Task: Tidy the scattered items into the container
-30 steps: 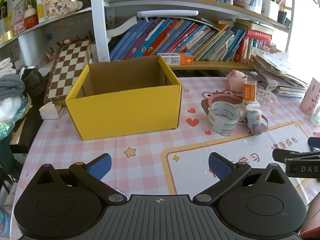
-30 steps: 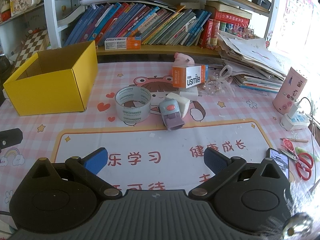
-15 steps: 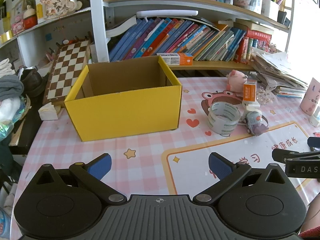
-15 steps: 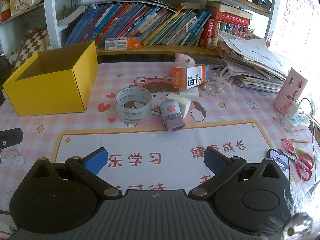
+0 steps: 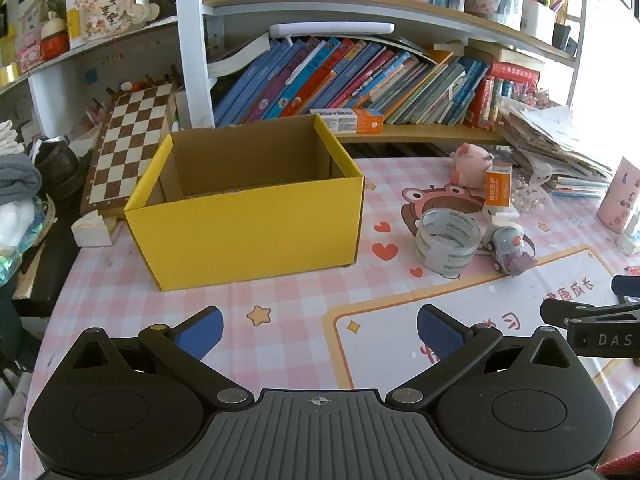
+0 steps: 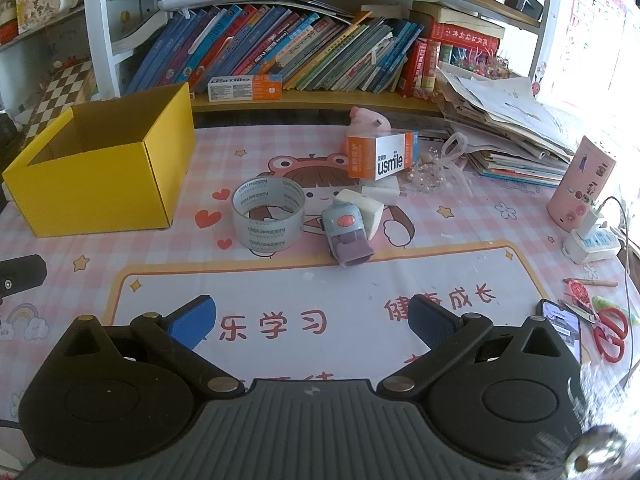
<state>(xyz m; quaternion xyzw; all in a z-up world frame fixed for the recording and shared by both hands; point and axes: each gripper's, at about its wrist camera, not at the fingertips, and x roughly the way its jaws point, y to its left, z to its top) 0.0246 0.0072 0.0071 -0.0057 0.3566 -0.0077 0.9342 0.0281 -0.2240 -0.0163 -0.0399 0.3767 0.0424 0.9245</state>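
Against the frames of the preceding second, little had changed: both views had crept slightly forward and no item had shifted. Judged from that, the tidying had not begun; every item remained outside the box.

Left gripper (image 5: 319, 328): jaws spread, holding nothing. The box (image 5: 244, 232), open-topped and with nothing visible inside, stood ahead, slightly left of the gap.

Right gripper (image 6: 308, 318): jaws spread, holding nothing. The toy (image 6: 347, 237) lay ahead, slightly right of the gap, well short of contact. The tape (image 6: 268, 212) stood upright just left of it. Beyond, the sponge (image 6: 362, 208) touched the toy; farther still lay the carton (image 6: 382, 156) and the pig (image 6: 366, 120). All rested on the bench (image 6: 460, 264).
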